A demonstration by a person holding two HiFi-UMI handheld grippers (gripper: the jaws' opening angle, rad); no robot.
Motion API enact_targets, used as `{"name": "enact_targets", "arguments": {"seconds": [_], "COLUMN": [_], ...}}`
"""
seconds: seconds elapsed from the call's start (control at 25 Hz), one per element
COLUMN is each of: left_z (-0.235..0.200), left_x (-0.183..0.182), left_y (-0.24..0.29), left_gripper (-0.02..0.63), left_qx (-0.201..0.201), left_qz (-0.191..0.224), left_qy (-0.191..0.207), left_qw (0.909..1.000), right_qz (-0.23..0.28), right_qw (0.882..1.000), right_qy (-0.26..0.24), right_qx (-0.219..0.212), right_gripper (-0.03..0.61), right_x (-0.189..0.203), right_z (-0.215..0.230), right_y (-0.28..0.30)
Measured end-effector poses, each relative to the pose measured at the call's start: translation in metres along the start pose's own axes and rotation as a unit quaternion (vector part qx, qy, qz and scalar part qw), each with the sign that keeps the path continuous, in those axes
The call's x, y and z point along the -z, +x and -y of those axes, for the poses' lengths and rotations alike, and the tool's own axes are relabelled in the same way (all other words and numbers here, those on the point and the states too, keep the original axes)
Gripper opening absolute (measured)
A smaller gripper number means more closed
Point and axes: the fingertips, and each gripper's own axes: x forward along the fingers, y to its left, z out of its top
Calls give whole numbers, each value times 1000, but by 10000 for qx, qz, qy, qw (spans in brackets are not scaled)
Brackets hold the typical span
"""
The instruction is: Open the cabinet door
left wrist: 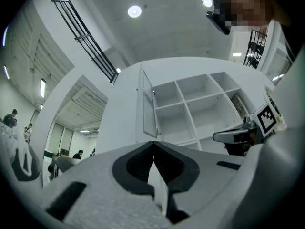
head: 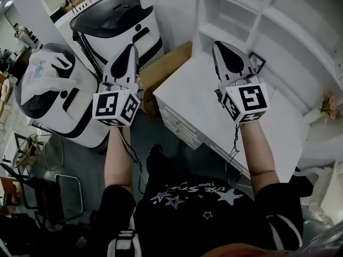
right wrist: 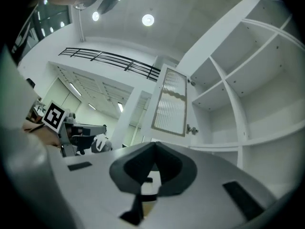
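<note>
both claws closed on nothing. left gripper (left wrist: 153, 143): jaws tip to tip, only air past them. right gripper (right wrist: 153, 145): same, tips meeting, nothing pinched. neither touches the cabinet.

cabinet door (right wrist: 173, 102) is the ribbed-glass panel in a white frame. it stands swung well out from the shelf unit (head: 236, 15), attached along the unit's left edge. the small metal fittings (right wrist: 192, 129) where door meets unit look like hinges. the cubbies beside it are mostly bare. can't pick the door out from the head view, only from the two gripper views.

why the pose: both grippers are held up side by side over the desk (head: 198, 98), noses tipped a bit upward at the shelves and well apart from the door. the desk sits between the person and the unit, so any reach has to go over its top, which explains the raised hands.

my read: with the door already out there's nothing left to pull. closed, empty jaws fit a neutral hold, not an approach, since grabbing the door edge would need them apart first. task looks done, or as good as.

two white-and-black machines (head: 115, 20) and a cardboard box (head: 163, 66) sit left of the desk, not in play.
</note>
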Motion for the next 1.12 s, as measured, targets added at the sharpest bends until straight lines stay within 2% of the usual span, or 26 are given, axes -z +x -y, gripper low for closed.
{"name": "enact_targets", "arguments": {"seconds": [0.28, 0.44, 0.6, 0.84, 1.12], "left_z": [14, 22, 31, 34, 55], "left_x": [55, 78, 112, 134, 127], "left_y": [-54, -78, -119, -203, -304], "left_gripper": [8, 8, 8, 8, 8], "left_qx": [-332, -350, -492, -615, -782], "left_qz": [-683, -998, -1456, -2047, -2321], "left_qy": [-230, -280, -447, -628, -866], "left_qw": [9968, 9940, 9871, 9749, 9657], "right_qz": [-389, -708, -1088, -1444, -1625], "right_qw": [9981, 9954, 9915, 9858, 9812], "right_qy": [268, 542, 632, 735, 853], "right_qx": [-397, -339, -337, -443, -603], "right_gripper": [5, 5, 5, 5, 5], "right_x": [57, 92, 120, 129, 115], "right_z": [-37, -51, -69, -117, -178], "right_y": [-42, -60, -79, -111, -162]}}
